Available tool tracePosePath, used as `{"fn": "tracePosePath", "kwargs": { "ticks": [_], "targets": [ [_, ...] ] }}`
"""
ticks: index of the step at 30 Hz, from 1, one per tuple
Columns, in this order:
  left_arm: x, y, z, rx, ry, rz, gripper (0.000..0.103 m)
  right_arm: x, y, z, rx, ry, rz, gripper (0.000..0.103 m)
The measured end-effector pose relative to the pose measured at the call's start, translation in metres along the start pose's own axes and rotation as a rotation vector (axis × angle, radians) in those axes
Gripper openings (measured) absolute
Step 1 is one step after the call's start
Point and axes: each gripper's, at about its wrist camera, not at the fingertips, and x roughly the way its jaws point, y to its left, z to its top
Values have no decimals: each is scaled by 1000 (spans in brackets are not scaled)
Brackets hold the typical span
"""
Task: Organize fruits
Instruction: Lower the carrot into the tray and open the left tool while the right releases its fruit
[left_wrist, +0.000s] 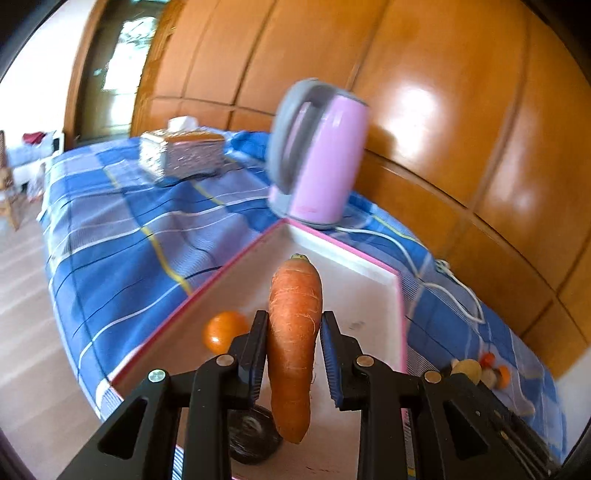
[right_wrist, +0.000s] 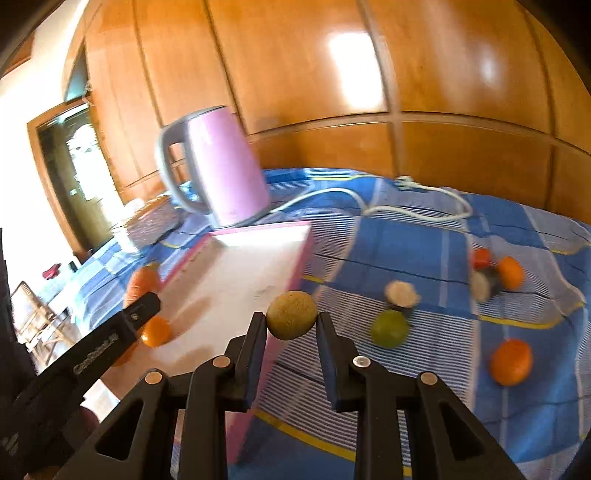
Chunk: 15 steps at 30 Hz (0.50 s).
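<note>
Mid-transfer, both hands loaded. Left gripper (left_wrist: 293, 332) is clenched on a carrot (left_wrist: 294, 332), held lengthwise between the pads, stem end pointing away, hanging over the white tray w/ pink rim (left_wrist: 343, 245). Right gripper (right_wrist: 291, 325) is clamped on a small tan-green round fruit (right_wrist: 291, 314), sitting about over the tray's right edge (right_wrist: 295, 273).

Step in hand, imo: dropping items into the tray. One small orange (left_wrist: 223, 331) is already in it, near the left rim.

Next move needs: lower the carrot to the tray floor, open the jaws, back out w/o rolling the orange. Right side needs to shift left so the fruit clears the rim before release; round, so it'll prob roll if dropped from height.

Still loose on the blue plaid cloth (right_wrist: 424, 240), right of the tray: green lime (right_wrist: 390, 328), orange (right_wrist: 511, 362), a pale cut-looking piece (right_wrist: 402, 294), and a blurred cluster further back (right_wrist: 495, 273) — can't ID those.

In the way: pink kettle (right_wrist: 225, 166) stands right at the tray's far corner, its white cord (right_wrist: 406, 208) trails across the cloth behind the fruit. Tissue box (left_wrist: 184, 151) further off, no issue. Both grippers converge on the same tray, so watch for a clash. Dark round object under the left gripper (left_wrist: 251, 439), unclear what.
</note>
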Motion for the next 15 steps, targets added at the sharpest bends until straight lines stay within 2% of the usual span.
{"fn": "tracePosePath", "kwargs": {
  "ticks": [7, 11, 15],
  "targets": [
    [5, 11, 3, -53, -15, 66, 29, 21, 22, 2, -53, 35, 104, 28],
    [6, 9, 2, -44, -18, 80, 38, 32, 27, -1, -75, 59, 139, 29],
    [6, 8, 2, -37, -21, 87, 40, 38, 25, -3, -79, 81, 150, 29]
  ]
}}
